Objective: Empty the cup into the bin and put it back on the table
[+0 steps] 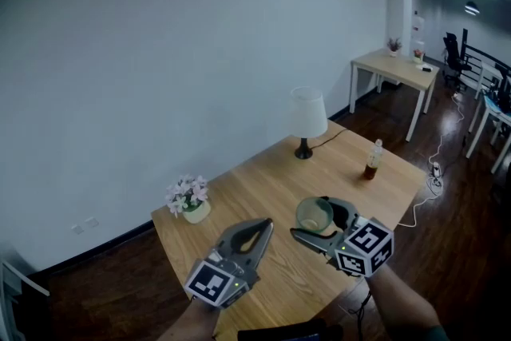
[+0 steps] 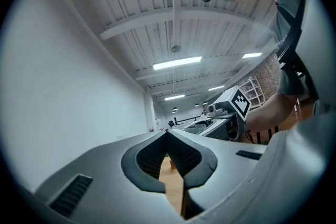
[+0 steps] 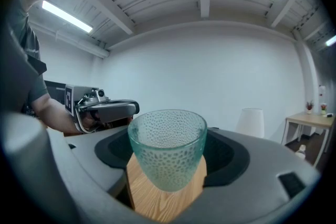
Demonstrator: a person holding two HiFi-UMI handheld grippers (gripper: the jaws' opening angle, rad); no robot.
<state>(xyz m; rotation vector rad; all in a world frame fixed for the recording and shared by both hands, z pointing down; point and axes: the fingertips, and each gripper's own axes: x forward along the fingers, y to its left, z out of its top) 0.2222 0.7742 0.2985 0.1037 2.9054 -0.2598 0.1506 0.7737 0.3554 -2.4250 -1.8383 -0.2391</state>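
Observation:
A dimpled, pale green glass cup point(image 1: 314, 214) stands upright between the jaws of my right gripper point(image 1: 310, 219), which is shut on it over the near right part of the wooden table point(image 1: 263, 180). In the right gripper view the cup point(image 3: 167, 149) looks empty, with table wood showing below it. Whether it rests on the table or hangs just above it, I cannot tell. My left gripper point(image 1: 263, 226) is held to the left of the cup, shut with nothing in it; its pads point(image 2: 181, 152) meet. No bin is in view.
On the table stand a white lamp point(image 1: 306, 116) at the back, a small pot of pink flowers point(image 1: 190, 200) at the left and a brown bottle point(image 1: 373, 160) at the right. A second table point(image 1: 397, 66) stands farther right. A white cable point(image 1: 431, 180) lies on the floor.

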